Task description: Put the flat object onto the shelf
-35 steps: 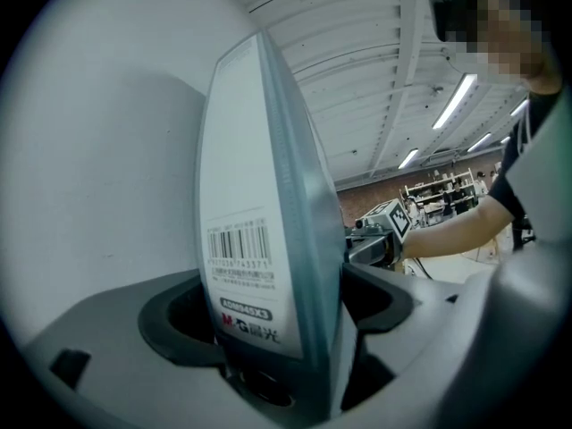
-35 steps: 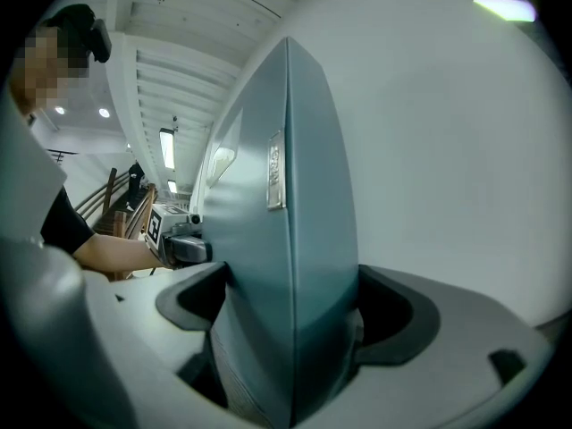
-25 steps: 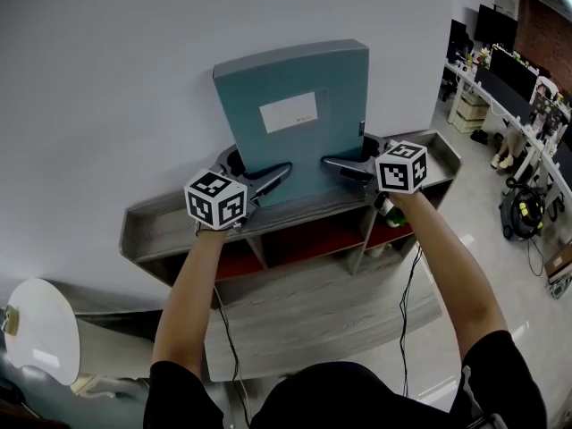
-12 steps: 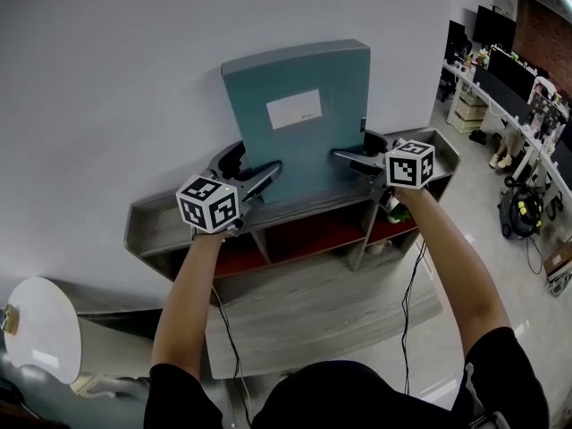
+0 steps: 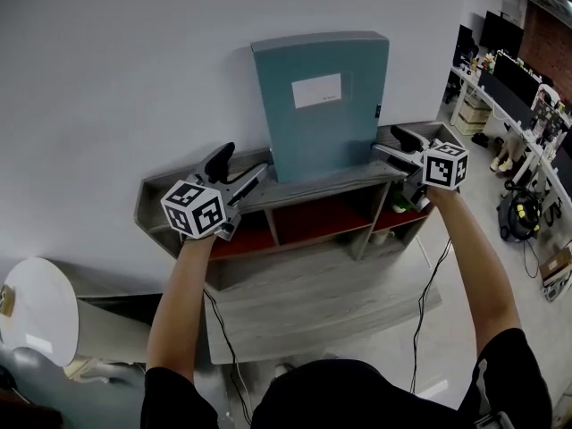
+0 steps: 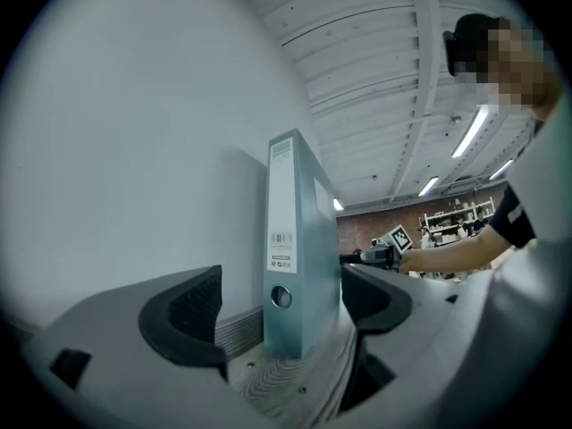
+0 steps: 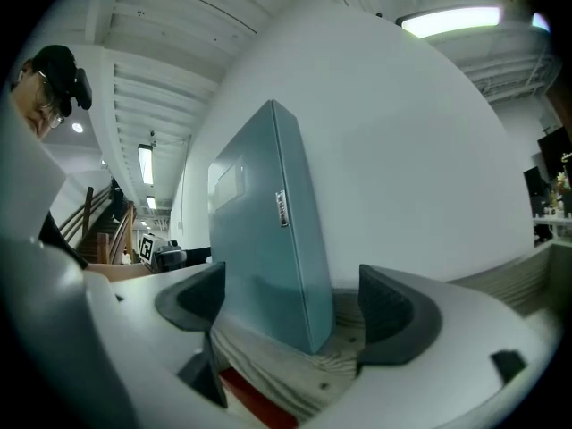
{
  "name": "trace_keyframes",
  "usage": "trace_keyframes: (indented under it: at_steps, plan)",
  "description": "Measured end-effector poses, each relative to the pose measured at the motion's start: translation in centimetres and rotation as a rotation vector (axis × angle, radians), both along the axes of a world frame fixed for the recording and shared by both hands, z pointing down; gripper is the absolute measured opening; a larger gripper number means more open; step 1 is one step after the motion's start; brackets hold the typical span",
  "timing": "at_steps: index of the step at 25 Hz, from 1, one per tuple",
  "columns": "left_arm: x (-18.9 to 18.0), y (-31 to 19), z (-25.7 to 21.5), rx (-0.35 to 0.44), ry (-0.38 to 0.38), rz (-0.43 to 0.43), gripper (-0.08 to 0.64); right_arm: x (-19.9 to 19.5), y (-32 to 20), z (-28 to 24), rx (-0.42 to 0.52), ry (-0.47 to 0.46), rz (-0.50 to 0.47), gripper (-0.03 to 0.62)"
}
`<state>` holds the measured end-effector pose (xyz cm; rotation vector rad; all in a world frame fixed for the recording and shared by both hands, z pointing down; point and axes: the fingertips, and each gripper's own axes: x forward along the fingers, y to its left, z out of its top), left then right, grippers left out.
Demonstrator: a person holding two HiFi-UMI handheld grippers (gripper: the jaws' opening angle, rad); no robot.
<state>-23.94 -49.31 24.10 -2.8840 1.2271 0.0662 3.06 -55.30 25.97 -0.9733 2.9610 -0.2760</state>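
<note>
1. Head view: bright, even indoor light. Wall (image 5: 134,61) shows no glare. Lines bend at the frame edges.
2. Both gripper views: heavy fisheye, black vignetted corners, soft close foreground.
3. Ceiling tube (image 7: 451,18) blown out in right gripper view.
4. Folder (image 6: 299,248) throws a soft grey shadow on the wall.

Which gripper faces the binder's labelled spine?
The left gripper: the binder's spine, with its label and finger hole, stands facing its open jaws. The right gripper faces the unlabelled edge.
</note>
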Motion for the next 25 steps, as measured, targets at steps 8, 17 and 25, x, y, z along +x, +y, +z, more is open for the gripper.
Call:
trace_keyframes:
  at_steps: [8,17,25]
  plan:
    - [-3.0,6.6,0.6,0.006,0.000,-0.012,0.390,0.0,7.1,1.9,-0.006,0.024,-0.045,0.430]
    - [-4.6,18.5,5.4,-0.058,0.055,-0.005,0.387,-4.5,16.4,4.8,-0.008,0.042,-0.159,0.251]
    - [-1.0,25.8,13.1,-0.134,0.212,-0.059,0.387,-5.1,20.8,12.0,-0.070,0.044,-0.031,0.033]
